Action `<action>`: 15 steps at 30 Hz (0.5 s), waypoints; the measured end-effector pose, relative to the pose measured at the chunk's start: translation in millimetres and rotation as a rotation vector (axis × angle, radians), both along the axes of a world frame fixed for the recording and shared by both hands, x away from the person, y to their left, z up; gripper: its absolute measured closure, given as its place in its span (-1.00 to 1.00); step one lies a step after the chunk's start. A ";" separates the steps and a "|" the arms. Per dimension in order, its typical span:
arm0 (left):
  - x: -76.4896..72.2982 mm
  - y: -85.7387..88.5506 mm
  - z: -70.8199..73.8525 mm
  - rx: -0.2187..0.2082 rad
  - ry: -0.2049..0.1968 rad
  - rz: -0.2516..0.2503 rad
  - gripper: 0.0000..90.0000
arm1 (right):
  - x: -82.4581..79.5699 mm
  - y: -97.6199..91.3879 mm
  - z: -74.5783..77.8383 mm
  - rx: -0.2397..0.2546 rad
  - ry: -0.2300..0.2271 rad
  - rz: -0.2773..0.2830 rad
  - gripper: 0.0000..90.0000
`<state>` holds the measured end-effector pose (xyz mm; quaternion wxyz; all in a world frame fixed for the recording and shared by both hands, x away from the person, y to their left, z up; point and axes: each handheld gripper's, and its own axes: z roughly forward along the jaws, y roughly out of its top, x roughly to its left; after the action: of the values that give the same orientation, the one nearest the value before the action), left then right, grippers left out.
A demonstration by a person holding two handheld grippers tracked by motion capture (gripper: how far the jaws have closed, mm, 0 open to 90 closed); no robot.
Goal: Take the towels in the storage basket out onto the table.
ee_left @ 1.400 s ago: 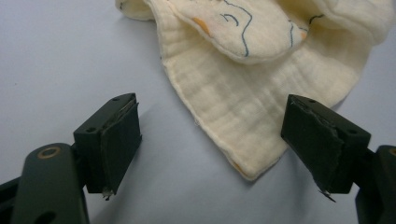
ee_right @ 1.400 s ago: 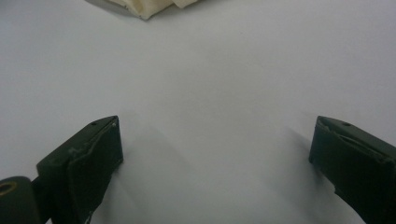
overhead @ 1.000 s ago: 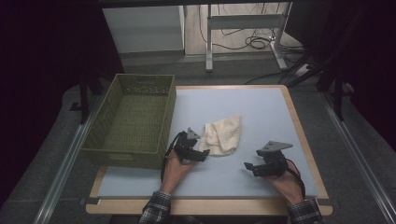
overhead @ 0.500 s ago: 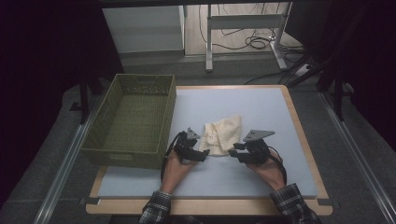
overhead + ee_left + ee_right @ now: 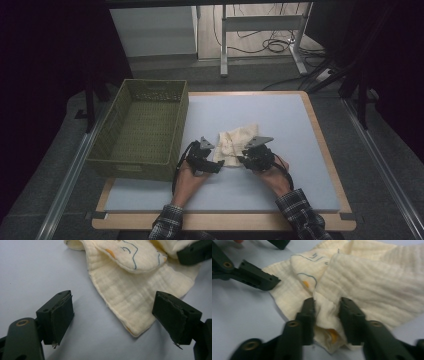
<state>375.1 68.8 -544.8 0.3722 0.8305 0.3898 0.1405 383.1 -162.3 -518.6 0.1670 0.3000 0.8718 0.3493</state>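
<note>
Early on: right gripper (image 5: 326,312) just closing, pinching the muslin cloth (image 5: 234,145) edge, left gripper (image 5: 120,320) wide open (empty), wicker basket (image 5: 142,130) unfilled.

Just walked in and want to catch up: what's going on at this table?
A person works a cream muslin cloth on the blue-grey table with two handheld grippers. The right gripper has just been closing, with a fold of cloth bunched between its fingers. The left gripper is open over the cloth's near corner. A green basket stands alongside.
</note>
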 end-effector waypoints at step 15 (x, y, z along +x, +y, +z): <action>-0.1 -0.7 -0.4 -0.012 0.000 0.007 -0.62 | 10.1 -62.5 40.6 0.120 -0.009 -0.110 0.81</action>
<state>375.0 68.1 -545.2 0.3767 0.8269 0.3936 0.1394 393.2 -224.8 -478.1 0.1717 0.3551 0.8308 0.3927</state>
